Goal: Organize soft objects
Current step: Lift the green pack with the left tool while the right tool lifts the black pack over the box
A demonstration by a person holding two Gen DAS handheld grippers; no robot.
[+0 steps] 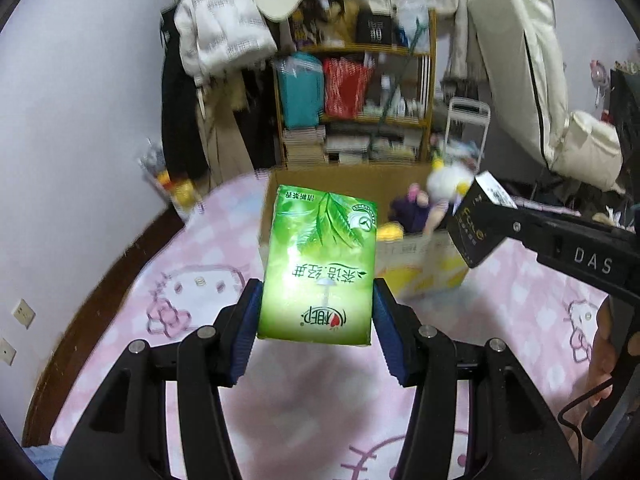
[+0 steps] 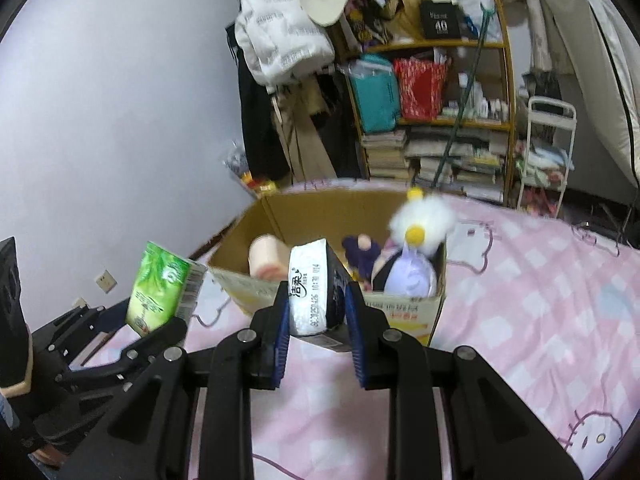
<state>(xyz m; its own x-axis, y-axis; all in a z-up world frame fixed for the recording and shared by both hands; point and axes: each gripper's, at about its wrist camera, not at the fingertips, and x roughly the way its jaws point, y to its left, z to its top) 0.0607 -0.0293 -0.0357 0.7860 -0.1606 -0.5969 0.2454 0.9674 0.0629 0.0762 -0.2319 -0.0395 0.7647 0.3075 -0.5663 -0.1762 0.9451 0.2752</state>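
Observation:
My left gripper (image 1: 318, 312) is shut on a green tissue pack (image 1: 320, 264), held above the pink bed in front of a cardboard box (image 1: 420, 268). The pack also shows in the right wrist view (image 2: 160, 284). My right gripper (image 2: 318, 320) is shut on a dark tissue pack with a white end (image 2: 314, 292), held just before the box (image 2: 400, 312). That pack shows in the left wrist view (image 1: 478, 220) too. The box holds a white fluffy toy (image 2: 420, 224), a purple doll (image 2: 360, 256) and a pink roll (image 2: 266, 258).
The bed has a pink Hello Kitty sheet (image 2: 540, 300). A wooden shelf (image 2: 440, 112) with books and bags stands behind the bed. Clothes (image 2: 280, 40) hang to its left. A white rack (image 2: 548, 152) stands at the right.

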